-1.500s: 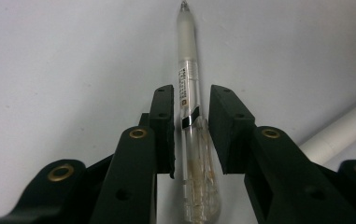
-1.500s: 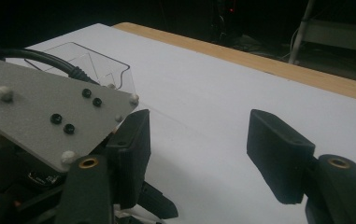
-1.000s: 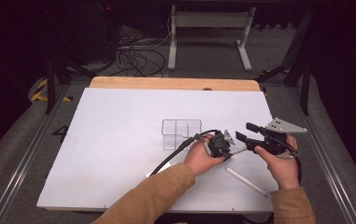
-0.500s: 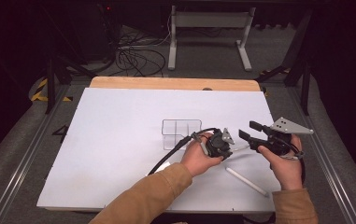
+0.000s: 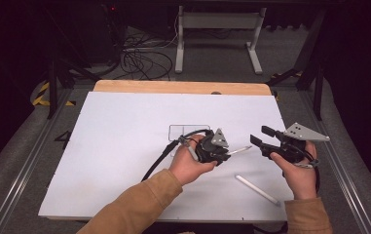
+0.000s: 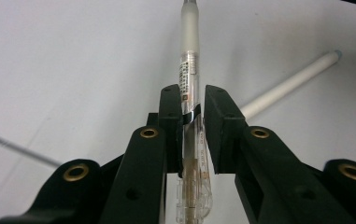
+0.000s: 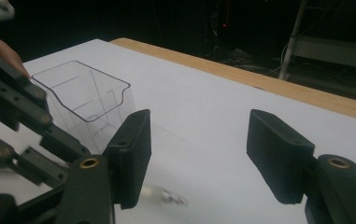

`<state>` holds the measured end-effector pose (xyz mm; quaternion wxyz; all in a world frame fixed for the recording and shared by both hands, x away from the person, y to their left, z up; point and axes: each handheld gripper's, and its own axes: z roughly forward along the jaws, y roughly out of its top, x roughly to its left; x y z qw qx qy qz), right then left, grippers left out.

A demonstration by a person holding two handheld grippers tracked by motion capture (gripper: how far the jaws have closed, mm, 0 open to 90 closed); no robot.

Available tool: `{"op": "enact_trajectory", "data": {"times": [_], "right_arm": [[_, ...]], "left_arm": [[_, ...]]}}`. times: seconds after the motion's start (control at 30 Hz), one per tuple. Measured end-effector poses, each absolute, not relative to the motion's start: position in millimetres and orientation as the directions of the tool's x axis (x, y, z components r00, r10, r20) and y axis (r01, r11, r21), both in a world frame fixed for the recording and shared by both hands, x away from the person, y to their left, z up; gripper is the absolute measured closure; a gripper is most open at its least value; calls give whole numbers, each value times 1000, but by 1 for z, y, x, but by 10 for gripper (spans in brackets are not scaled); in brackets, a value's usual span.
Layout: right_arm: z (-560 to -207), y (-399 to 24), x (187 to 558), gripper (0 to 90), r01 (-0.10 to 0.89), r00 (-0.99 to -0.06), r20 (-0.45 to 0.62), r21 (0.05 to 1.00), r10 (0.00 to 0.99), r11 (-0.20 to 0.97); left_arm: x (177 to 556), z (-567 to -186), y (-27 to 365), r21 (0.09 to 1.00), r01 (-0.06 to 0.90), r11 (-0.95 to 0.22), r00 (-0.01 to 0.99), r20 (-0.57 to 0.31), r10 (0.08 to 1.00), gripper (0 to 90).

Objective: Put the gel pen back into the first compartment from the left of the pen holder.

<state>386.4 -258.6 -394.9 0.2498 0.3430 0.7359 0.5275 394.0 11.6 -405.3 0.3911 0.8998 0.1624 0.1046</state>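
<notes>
While I scan from the left edge of the high view, the first thing that matters is the clear organiser box [image 5: 189,132], standing open-topped on the white bench [image 5: 115,146] just above the middle of the frame. Right beside it, a little lower, my left gripper [image 5: 228,153] has its jaws pinching a clear-barrelled pen [image 5: 239,149]. In the left gripper view the pen [image 6: 189,88] runs straight up the centre of the frame, along the line of the jaws, with its frosted end reaching past them to the top edge. In the high view that same end sticks out toward the right of the frame, aimed at my right gripper [image 5: 262,136].

That gripper sits right of centre with its jaws spread and nothing between them. In the right gripper view the pen tip [image 7: 166,196] shows blurred at the bottom centre, low in the gap between the two pads, and the box [image 7: 84,100] stands in the upper left.

A white stick [image 5: 257,189] lies loose on the bench in the lower right, slanting down to the right, apart from both hands.

I judge the next move hinges on this: the pen's long axis points away from the box, toward the open right jaws, so it is set for a handover or needs turning upright to drop in.
</notes>
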Motion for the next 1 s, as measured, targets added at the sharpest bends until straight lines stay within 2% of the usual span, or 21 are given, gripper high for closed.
{"op": "enact_trajectory", "data": {"times": [0.57,1.0], "right_arm": [[-396,-255,387,409,245,-646,-9,944,764,219],[-396,-254,386,409,247,-647,-9,944,763,220]], "left_arm": [[375,-383,60,782,211,-587,913,57,404,776],[382,-374,100,903,161,-398,859,71,508,774]]}}
